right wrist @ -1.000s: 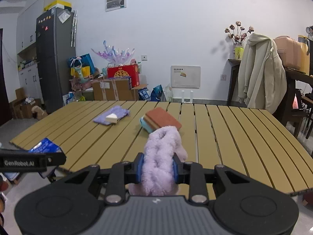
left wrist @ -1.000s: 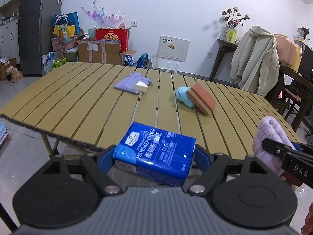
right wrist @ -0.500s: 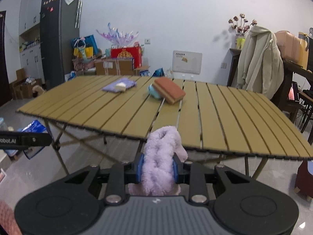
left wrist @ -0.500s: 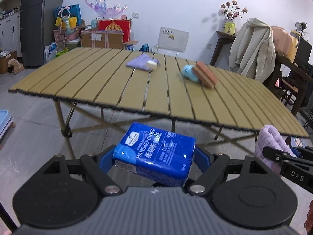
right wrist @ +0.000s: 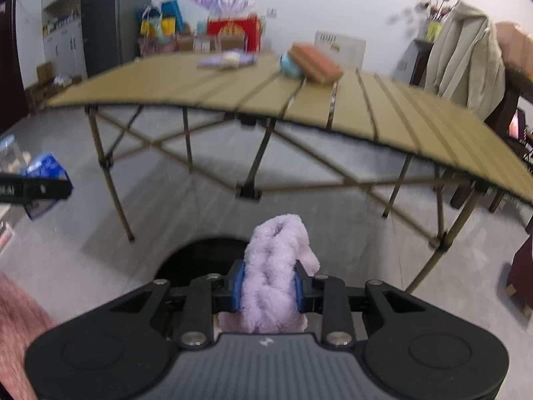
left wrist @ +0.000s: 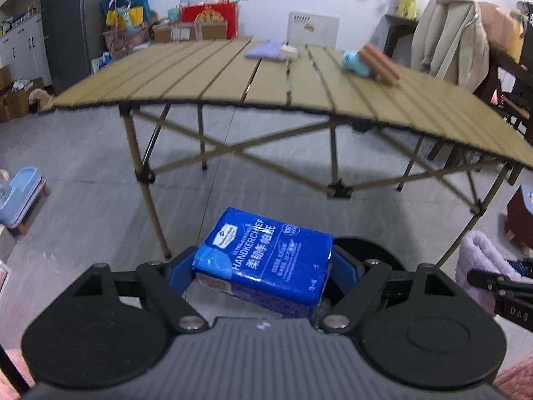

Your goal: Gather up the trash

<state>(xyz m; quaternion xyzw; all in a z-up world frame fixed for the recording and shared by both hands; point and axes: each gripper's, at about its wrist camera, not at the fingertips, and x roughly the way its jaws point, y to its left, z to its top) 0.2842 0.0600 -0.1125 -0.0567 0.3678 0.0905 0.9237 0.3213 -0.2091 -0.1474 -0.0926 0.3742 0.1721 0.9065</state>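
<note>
- Left wrist view: left tongs [left wrist: 263,268] clamp a blue tissue pack [left wrist: 265,261] above bare grey floor [left wrist: 83,193], short of the tabletop [left wrist: 206,83] edge.
- Pack print reads "HANDKERCHIEF".
- Right wrist view: right tongs [right wrist: 266,286] pinch a fluffy lilac cloth [right wrist: 273,276] over a black round bin [right wrist: 200,260], low before the tabletop's near edge.

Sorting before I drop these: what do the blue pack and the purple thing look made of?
Blue tissue pack: glossy plastic film, judging by the glare and wrinkles; the print reads HANDKERCHIEF, so probably paper tissues inside. Purple item: fluffy plush fabric, matte, with a looped fuzzy pile; likely a cloth, though its exact type is unclear.
</note>
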